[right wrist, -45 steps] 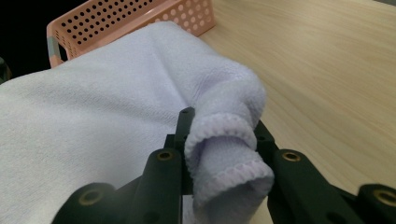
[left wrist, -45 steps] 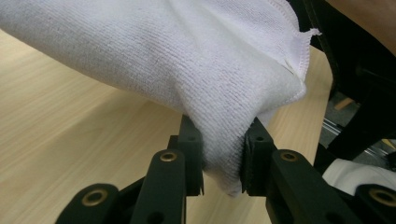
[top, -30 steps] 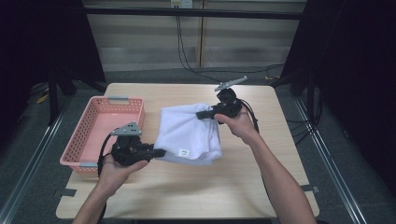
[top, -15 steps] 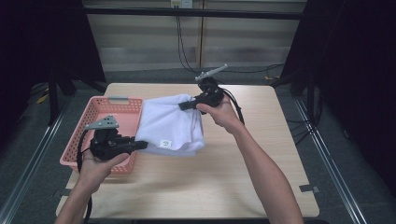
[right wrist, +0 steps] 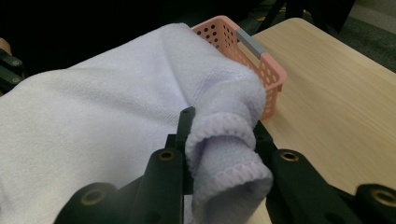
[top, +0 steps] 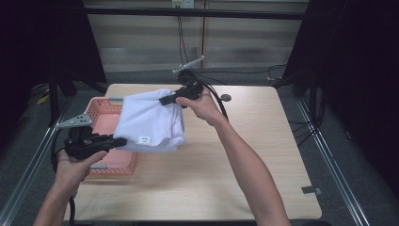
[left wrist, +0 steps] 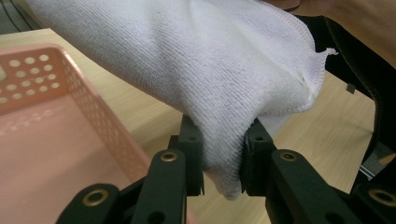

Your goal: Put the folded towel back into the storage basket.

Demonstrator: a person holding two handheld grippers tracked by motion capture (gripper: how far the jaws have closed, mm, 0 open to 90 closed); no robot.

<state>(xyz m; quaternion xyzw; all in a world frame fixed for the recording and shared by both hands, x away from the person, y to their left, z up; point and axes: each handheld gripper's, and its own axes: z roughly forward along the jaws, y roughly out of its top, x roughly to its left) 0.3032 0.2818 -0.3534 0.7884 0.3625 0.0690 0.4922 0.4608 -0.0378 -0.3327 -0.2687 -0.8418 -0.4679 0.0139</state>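
A folded white towel [top: 149, 121] with a small label hangs in the air between my two grippers, above the table and the right edge of a pink perforated basket [top: 99, 111]. My left gripper [top: 121, 140] is shut on the towel's near corner; in the left gripper view the cloth [left wrist: 196, 70] is pinched between the jaws of the left gripper [left wrist: 223, 161]. My right gripper [top: 163, 100] is shut on the far corner, and the rolled hem [right wrist: 224, 158] bulges between the jaws of the right gripper [right wrist: 223, 140].
The basket [left wrist: 46, 140] lies on the left part of a light wooden table [top: 244, 160]. A small dark round thing [top: 226, 98] sits on the table near the far edge. Black cables trail from both grippers. Dark floor and metal rails surround the table.
Both grippers have carried the towel leftward and a little upward, from the table's middle to over the basket's right edge. The grips look unchanged.
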